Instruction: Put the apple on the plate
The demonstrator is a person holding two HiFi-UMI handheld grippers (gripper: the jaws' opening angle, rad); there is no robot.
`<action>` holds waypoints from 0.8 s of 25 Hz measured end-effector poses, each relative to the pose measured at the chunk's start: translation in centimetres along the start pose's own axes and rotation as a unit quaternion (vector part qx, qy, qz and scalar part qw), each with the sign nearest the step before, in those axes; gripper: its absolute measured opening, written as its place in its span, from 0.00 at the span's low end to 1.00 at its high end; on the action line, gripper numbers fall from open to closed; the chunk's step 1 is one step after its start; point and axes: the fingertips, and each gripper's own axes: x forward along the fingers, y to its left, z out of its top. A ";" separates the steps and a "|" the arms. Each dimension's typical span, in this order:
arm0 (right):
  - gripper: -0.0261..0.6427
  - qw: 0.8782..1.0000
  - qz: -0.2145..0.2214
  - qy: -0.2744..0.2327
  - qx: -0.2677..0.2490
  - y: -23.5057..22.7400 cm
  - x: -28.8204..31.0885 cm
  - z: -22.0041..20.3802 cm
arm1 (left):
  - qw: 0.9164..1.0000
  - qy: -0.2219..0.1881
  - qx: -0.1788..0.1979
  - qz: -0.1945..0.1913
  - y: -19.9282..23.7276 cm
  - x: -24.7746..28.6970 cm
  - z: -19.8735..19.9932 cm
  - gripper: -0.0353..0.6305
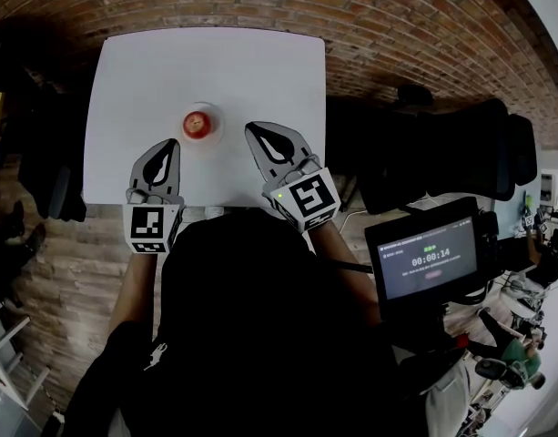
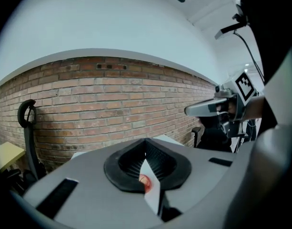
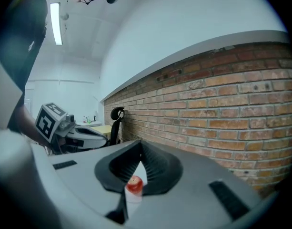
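Note:
A red apple [image 1: 197, 124] rests on a small white plate [image 1: 215, 114] at the middle of the white table [image 1: 206, 62]. My left gripper [image 1: 173, 142] hovers just short of the plate on its left, jaws shut and empty. My right gripper [image 1: 251, 127] is level with it on the plate's right, also shut with nothing held. In the left gripper view the apple [image 2: 145, 180] peeks through the slit below the closed left gripper [image 2: 146, 142]. The right gripper view shows the apple [image 3: 134, 184] the same way under the right gripper [image 3: 140, 143].
A brick wall [image 2: 112, 99] stands behind the table. A black office chair [image 1: 442, 153] is to the table's right and another dark chair [image 1: 51, 171] to its left. A screen with a timer [image 1: 427, 260] is at my right side.

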 end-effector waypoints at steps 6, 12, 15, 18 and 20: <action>0.04 1.000 0.006 -0.002 -0.006 0.3 -0.1 0.4 | 1.000 -0.014 -0.004 0.014 0.5 -1.6 1.2 0.06; 0.04 1.000 0.003 0.003 -0.005 0.1 -0.2 0.1 | 1.000 0.006 -0.014 0.023 0.9 -1.5 -0.8 0.06; 0.04 1.000 0.000 0.007 -0.006 0.0 -0.4 -0.1 | 1.000 0.009 -0.022 0.017 1.0 -1.3 -1.3 0.06; 0.04 1.000 -0.001 0.011 -0.005 0.0 -0.4 -0.3 | 1.000 0.016 -0.023 0.008 1.0 -0.9 -1.9 0.06; 0.04 1.000 -0.001 0.013 -0.005 0.0 -0.3 -0.4 | 1.000 0.019 -0.024 0.004 1.1 -0.8 -2.1 0.06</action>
